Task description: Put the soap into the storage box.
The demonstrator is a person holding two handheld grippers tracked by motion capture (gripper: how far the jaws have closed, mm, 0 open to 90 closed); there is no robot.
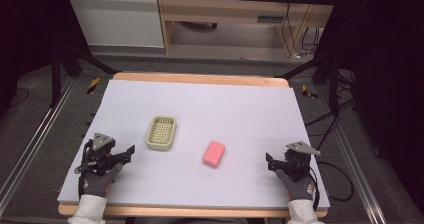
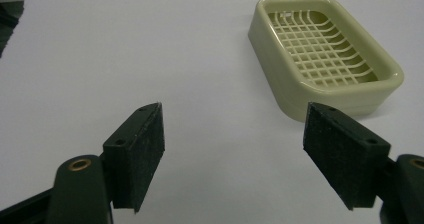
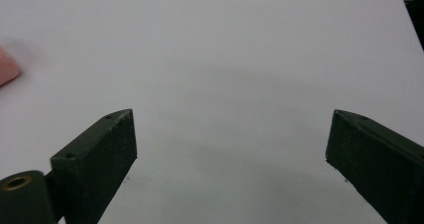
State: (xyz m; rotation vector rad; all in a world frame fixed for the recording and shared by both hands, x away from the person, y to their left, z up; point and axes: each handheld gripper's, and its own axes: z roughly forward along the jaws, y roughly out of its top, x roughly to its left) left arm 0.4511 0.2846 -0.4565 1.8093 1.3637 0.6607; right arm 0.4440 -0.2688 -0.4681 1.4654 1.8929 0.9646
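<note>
A pale green soap dish [image 1: 161,132] with a grid bottom rests on the white table cover, left of centre; it is empty [image 2: 325,54]. A pink soap bar [image 1: 214,153] lies to its right, and its edge peeks in at the left of the right gripper view [image 3: 7,66]. My left gripper [image 1: 131,150] sits at the front left, open, a short way from the dish with nothing between its pads [image 2: 142,154]. My right gripper [image 1: 270,161] rests at the front right, open wide over bare cover, well right of the soap.
The white cover [image 1: 225,109] lies on a wooden table [image 1: 200,78]. Dark floor, rails and cables surround it; a cabinet stands beyond the far edge.
</note>
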